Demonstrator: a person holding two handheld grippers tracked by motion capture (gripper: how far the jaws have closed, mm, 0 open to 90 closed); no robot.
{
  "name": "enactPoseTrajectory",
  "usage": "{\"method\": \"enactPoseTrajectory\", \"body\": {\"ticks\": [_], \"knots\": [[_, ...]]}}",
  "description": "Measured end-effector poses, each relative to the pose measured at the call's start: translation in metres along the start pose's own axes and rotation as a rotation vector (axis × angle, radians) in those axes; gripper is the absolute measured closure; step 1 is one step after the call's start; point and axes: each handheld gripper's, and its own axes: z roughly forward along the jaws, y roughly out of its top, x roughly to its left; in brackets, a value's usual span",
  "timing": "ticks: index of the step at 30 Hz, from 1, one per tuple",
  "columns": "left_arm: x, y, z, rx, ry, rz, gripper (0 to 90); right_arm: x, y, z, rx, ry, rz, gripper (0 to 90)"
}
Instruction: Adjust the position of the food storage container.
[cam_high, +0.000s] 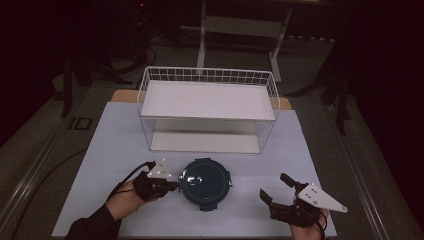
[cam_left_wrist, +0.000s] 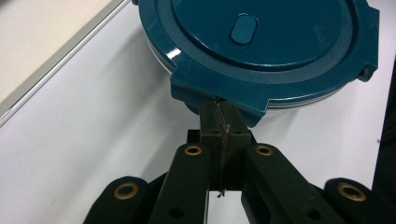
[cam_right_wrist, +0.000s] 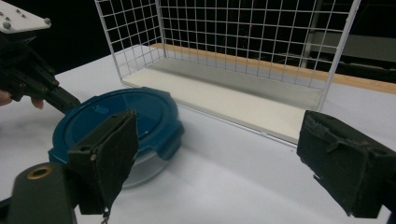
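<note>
A round container with a dark teal clip-on lid (cam_high: 205, 184) (cam_left_wrist: 261, 46) (cam_right_wrist: 126, 121) sits on the white table near its front, in front of the wire rack. My left gripper (cam_high: 175, 185) (cam_left_wrist: 222, 109) is at the container's left edge, jaws shut flat against each other, with the tips tucked under one of the lid's clip tabs. The tab hides the very ends of the pads. My right gripper (cam_high: 274, 187) (cam_right_wrist: 224, 158) stands open at the front right, apart from the container, with nothing between its pads.
A white wire rack (cam_high: 207, 107) (cam_right_wrist: 233, 46) with two shelf boards stands behind the container at the table's middle back. Bare white tabletop (cam_high: 125, 150) lies to the left and right of it. Beyond the table the room is dark.
</note>
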Motion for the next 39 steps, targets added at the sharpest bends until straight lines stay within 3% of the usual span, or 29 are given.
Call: {"method": "enactPoseTrajectory", "body": {"ticks": [19,34,37,39], "knots": [[-0.011,0.036,0.038,-0.038,-0.055,0.033,89.4,0.001,-0.001,0.001,0.008,0.006,0.002,12.7],[-0.016,0.048,0.048,-0.044,-0.056,0.064,88.5,0.002,-0.001,0.002,0.022,0.012,0.003,12.7],[-0.015,0.046,0.043,-0.059,-0.051,0.051,74.1,0.002,-0.001,0.000,0.020,0.009,0.001,12.7],[-0.011,0.044,0.032,-0.107,-0.057,0.016,59.0,0.001,-0.001,0.000,0.019,0.008,-0.002,12.7]]}}
